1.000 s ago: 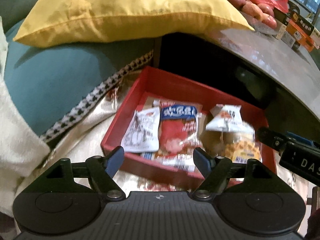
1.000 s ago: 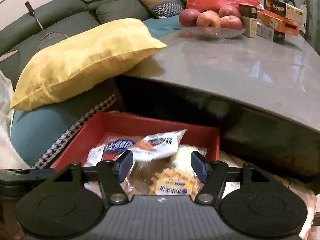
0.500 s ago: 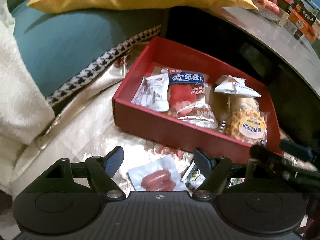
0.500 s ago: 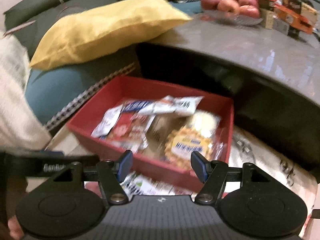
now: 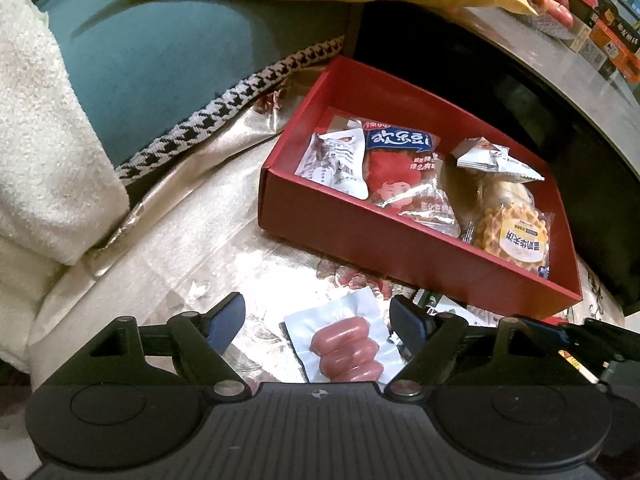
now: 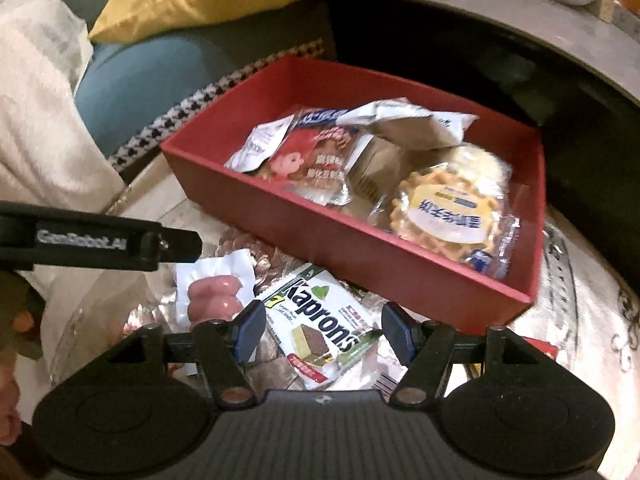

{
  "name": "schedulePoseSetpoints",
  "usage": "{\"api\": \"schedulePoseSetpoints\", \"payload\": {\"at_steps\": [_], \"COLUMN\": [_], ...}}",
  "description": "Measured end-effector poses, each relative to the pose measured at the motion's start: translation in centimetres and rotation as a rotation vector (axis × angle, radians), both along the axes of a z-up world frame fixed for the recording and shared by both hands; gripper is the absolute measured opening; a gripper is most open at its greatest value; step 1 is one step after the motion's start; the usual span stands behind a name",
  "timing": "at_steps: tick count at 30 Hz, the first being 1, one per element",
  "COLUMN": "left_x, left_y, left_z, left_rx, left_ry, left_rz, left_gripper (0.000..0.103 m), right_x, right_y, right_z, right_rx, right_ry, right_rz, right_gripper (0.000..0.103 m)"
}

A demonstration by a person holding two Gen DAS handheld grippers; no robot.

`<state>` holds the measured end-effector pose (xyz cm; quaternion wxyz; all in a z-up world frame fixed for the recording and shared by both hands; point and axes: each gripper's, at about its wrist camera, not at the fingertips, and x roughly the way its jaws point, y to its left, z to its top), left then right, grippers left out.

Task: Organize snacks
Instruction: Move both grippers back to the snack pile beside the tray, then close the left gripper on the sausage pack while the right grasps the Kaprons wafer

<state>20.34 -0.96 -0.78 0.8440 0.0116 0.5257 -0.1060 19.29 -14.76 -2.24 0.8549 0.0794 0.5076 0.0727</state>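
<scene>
Only rightward: Kaprons wafer pack [image 6: 320,328].

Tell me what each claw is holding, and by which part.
Nothing. The left claw stands open over the sausage pack; the right claw stands open over the Kaprons wafer pack.

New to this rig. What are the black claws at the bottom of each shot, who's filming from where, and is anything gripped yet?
No robot arm here: a person holds a two-finger gripper in each hand, each with a fisheye camera looking along its fingers. The left gripper shows in the left wrist view, its jaws just opening around a sausage pack without touching it. The right gripper shows in the right wrist view, open above a Kaprons wafer pack. Neither grips anything. Both packs lie on a shiny floral cloth in front of a red box already holding snacks, including a waffle.
</scene>
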Motion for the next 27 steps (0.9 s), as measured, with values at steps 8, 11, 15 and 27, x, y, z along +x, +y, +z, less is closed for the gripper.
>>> {"api": "schedulePoseSetpoints", "payload": {"at_steps": [8,11,15,27], "left_x": [0.0,0.2,0.4,0.2], "left_y": [0.3,0.4,0.5,-0.5], "left_z": [0.0,-0.1,-0.2,-2.3], "left_rx": [-0.002,-0.003,-0.004,0.042], "left_ry": [0.004,0.008,0.019,0.072], "left_rz": [-0.007,-0.006,-0.001,-0.024], "left_gripper": [0.086,0.086,0.086,0.089], "right_x": [2.1,2.8,2.7,-0.2], "right_y": [1.4,1.3,1.4,1.4], "right_z": [-1.6,-2.2,-2.5,-0.9], "right_rx": [-0.029,-0.019,-0.021,-0.042], "right_ry": [0.014,0.025,0.045,0.064], "right_rz": [0.102,0.128,0.146,0.149], "right_gripper": [0.06,0.06,0.06,0.033]}}
